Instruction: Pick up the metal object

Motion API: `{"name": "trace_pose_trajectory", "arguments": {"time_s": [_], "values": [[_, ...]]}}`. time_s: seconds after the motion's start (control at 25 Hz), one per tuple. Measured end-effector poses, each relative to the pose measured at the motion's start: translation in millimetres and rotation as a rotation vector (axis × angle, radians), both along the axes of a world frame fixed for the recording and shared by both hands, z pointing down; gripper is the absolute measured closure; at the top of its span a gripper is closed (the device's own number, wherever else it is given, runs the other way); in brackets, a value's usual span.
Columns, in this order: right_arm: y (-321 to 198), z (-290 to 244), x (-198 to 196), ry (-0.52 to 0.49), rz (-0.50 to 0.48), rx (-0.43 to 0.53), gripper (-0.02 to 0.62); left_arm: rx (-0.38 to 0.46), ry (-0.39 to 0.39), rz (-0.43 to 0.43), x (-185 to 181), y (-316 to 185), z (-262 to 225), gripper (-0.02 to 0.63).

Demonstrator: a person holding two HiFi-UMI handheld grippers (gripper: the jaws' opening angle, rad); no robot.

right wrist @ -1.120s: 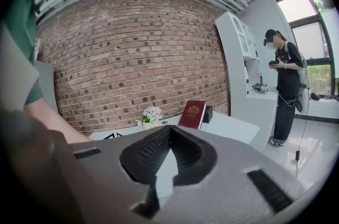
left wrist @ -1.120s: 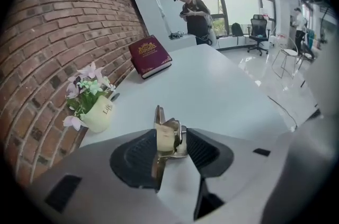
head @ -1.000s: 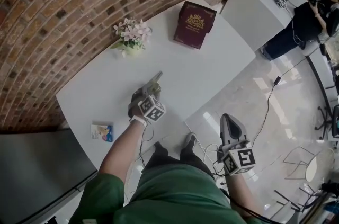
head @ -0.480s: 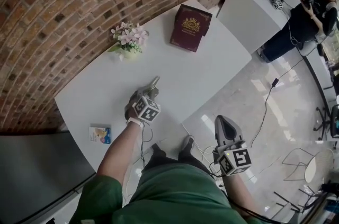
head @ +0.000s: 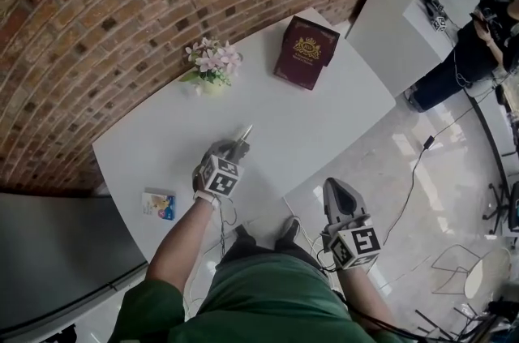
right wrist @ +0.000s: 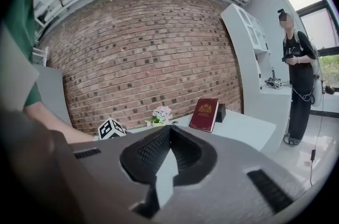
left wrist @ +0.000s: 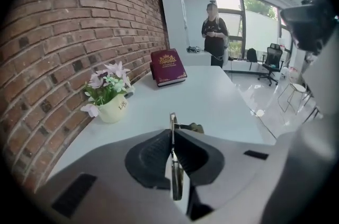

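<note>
A small blue-and-white packet [head: 157,203] lies near the left front edge of the white table [head: 284,122]. Right of it, the left tongs [head: 235,147] pinch the metal object [left wrist: 176,178]. It is a thin strip held edge-on between the pads, poking past the tips, low over the table's near middle. Whether it touches the surface cannot be told. Beyond stand a flower pot [head: 212,64] by the brick wall [head: 122,1] and a maroon box [head: 306,52]. The right tongs [right wrist: 167,130], pressed together and empty, hang over the glossy floor [head: 405,163].
</note>
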State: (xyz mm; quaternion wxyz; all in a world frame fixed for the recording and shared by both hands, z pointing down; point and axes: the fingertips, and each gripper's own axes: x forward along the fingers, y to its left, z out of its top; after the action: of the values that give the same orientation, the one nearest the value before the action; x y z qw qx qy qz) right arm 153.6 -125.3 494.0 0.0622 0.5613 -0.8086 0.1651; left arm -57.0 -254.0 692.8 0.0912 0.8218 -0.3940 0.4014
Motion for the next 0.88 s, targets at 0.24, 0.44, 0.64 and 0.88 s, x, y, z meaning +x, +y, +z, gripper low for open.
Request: {"name": "trace_pose_trajectory", "arguments": {"time_s": [0.24,0.44,0.64,0.88], "values": [[-11,-2,-8,0.0,-0.026,0.004,0.592,0.086,0.157,-0.065,-4,5,-59,0.589],[-17,-13,-15,-0.005,-0.05,0.035,0.592,0.144,0.263,-0.089,-4,16,-106,0.589],[-22,-25,-20,0.022,-0.083,0.063,0.592,0.2,0.377,-0.122,-4,28,-161,0.589],[-23,-50,-25,0.026,-0.128,0.127,0.592,0.272,0.465,-0.139,-6,43,-214,0.589]]}}
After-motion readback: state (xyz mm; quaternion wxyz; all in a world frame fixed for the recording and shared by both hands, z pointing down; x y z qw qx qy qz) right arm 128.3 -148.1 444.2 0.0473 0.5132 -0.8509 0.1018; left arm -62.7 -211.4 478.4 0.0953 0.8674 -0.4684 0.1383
